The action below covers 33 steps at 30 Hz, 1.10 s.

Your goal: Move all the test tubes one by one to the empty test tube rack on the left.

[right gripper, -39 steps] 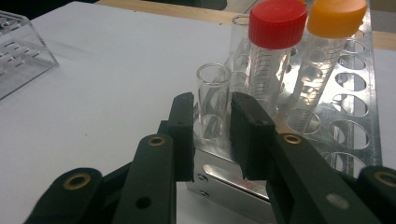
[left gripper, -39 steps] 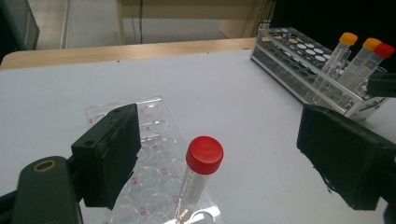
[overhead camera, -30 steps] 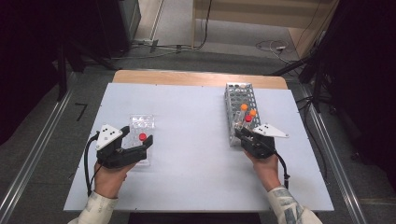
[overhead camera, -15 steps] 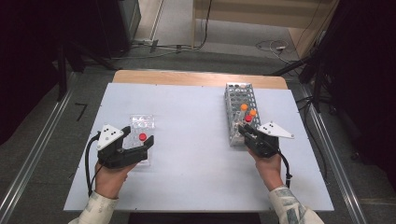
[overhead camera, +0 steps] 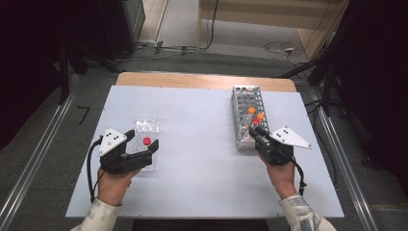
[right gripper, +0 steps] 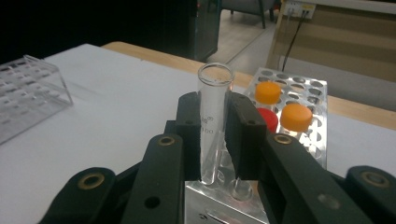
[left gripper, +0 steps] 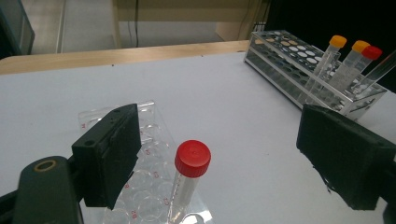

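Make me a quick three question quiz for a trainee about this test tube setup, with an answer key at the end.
1. True or false: the right gripper has its fingers closed on an uncapped clear glass test tube.
2. Which cap colour tops the clear plastic tube standing in the transparent well tray between the left gripper's open fingers: A orange, B red, C blue?
3. How many orange-capped tubes stand in the perforated metal rack on the white table?

Key: 1 true. 2 B, red. 3 two, beside one red-capped tube.
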Motion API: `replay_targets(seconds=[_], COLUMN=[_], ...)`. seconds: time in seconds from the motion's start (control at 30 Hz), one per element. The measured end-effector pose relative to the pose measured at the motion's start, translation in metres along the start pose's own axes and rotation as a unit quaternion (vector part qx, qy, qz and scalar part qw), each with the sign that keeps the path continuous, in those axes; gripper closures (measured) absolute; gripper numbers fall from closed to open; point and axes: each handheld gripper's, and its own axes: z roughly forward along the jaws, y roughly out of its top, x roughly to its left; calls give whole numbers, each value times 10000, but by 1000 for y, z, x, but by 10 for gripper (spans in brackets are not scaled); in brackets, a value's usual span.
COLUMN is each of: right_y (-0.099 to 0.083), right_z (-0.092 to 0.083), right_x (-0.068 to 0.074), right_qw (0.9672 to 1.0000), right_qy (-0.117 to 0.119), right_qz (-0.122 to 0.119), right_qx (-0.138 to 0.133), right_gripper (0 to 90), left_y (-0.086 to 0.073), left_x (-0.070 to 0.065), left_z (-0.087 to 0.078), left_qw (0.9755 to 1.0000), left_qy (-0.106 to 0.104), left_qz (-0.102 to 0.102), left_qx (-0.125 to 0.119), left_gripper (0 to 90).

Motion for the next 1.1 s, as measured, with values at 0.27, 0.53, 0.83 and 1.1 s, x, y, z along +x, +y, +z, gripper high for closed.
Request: replay_targets(seconds=[0.27,0.53,0.83,1.1], right_y=[4,-2,-5,-13], right_z=[-8,0,7,16], right_x=[15,35,60,93], right_qw=[9990,9964,9913,9848], right_qy=[448,826,1263,1597], right_qz=[-3,-64,-201,-413], right_qx=[-8,181,317,547], right_gripper=[739,739,739,739], left_y=[3,4,2,-1], left_x=[-10,-19,-42,-74], left_z=[-2,-2,4,19], left_qw=[9999,9996,9978,9911], left_qy=[-130,-223,-535,-1132], left_qz=[85,174,378,651], left_qx=[-60,16,100,255], left_gripper=[144,147,142,233])
